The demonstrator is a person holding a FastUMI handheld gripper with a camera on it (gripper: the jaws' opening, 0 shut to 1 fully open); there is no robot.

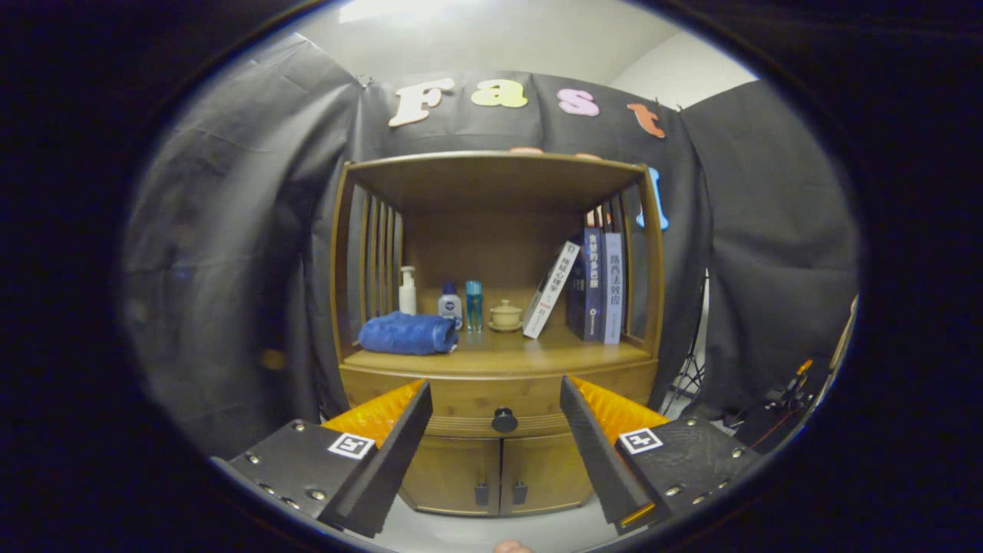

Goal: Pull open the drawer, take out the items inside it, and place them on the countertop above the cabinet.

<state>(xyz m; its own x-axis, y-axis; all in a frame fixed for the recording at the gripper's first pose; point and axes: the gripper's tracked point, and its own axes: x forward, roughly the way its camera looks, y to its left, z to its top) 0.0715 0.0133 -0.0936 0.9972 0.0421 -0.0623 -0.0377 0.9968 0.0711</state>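
Drawer (499,399) shut — rigid wood, likely slides stiffly; grasp small round knob (504,419). Gripper (495,395) jaws wide apart, empty.

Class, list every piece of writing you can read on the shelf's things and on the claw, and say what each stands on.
"路西法效应": spine of the pale book, rightmost of the books.
Too blurred to read: spines of the dark book and the leaning white book.
Too small: labels on the bottles.
No words: square markers on the open claw, whose fingers flank the drawer knob.
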